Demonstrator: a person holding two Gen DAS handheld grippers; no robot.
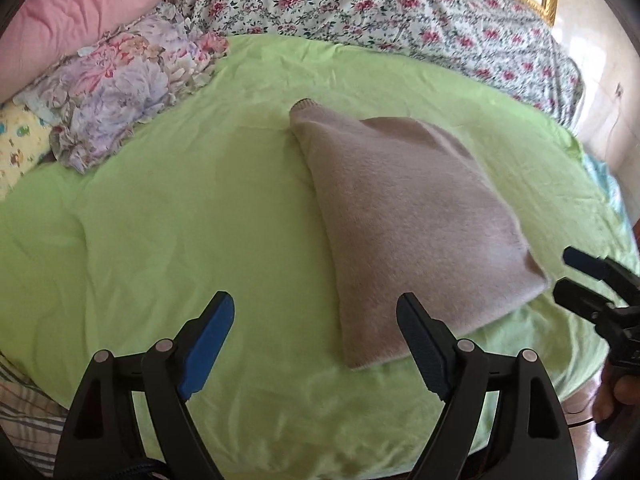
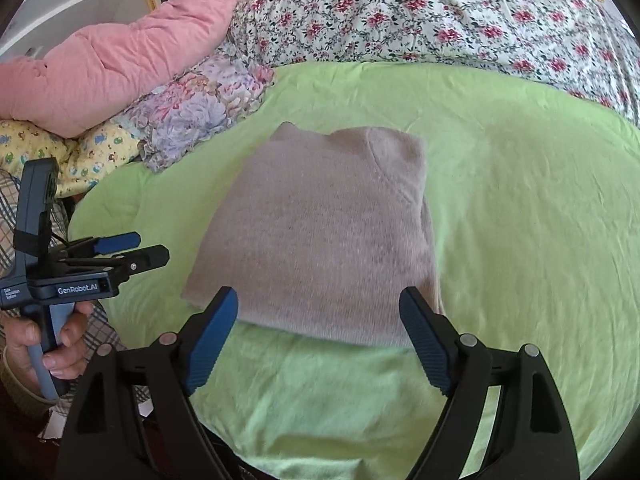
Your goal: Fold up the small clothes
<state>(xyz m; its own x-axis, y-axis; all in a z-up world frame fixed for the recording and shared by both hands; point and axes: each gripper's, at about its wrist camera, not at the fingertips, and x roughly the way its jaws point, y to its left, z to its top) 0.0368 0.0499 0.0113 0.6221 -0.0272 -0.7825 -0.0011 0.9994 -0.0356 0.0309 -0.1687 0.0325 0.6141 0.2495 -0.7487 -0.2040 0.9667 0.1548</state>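
sweater (image 2: 320, 236): 1 | grippers (image 1: 314, 344): 2 | pillows (image 2: 120, 64): 3 | sheet (image 2: 520, 240): 1

Black tongs (image 2: 318, 336), ribbed blue pads (image 2: 212, 344), silver pivot screws

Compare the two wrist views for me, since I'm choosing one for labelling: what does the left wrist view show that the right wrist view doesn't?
Only the left wrist view shows the sweater's cuff end sticking out at the far side. Only the right wrist view shows the hand holding the left gripper and its GenRobot.AI label. Both show the folded beige sweater on the green sheet, the pink quilt, and both grippers open and empty.
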